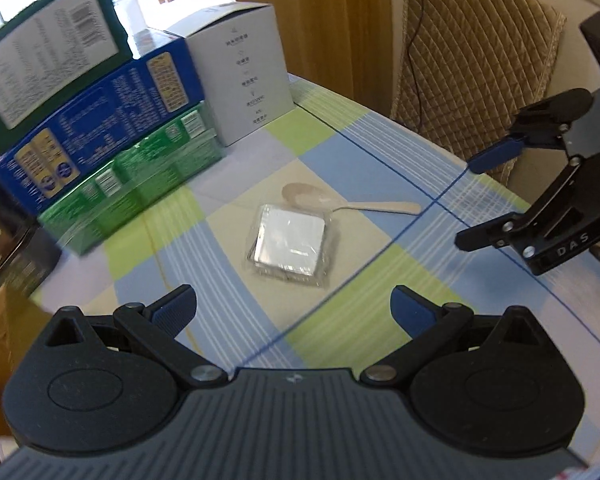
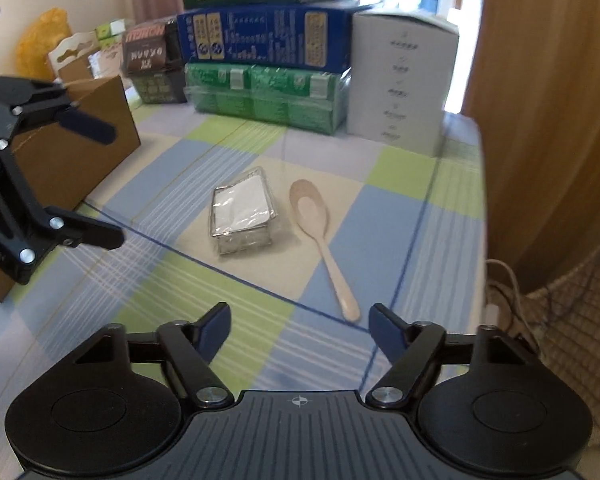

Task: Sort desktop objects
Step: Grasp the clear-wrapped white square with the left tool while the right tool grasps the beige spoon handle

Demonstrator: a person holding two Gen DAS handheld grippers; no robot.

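Note:
A clear plastic packet of white squares (image 1: 290, 245) lies on the checked tablecloth, also in the right wrist view (image 2: 242, 211). A pale spoon (image 1: 342, 203) lies just beside it, bowl next to the packet; in the right wrist view the spoon (image 2: 324, 240) points its handle toward my right gripper. My left gripper (image 1: 294, 312) is open and empty, hovering short of the packet. My right gripper (image 2: 298, 330) is open and empty, just short of the spoon handle. Each gripper shows in the other's view, the right (image 1: 470, 204) and the left (image 2: 114, 184), both open.
Stacked boxes stand at the back: a dark green one (image 1: 48, 64) on a blue one (image 1: 100, 128) on a green pack (image 1: 140, 184), with a white box (image 1: 244, 76) beside them. A brown cardboard box (image 2: 72, 160) stands left. A quilted chair back (image 1: 476, 76) is behind the table's edge.

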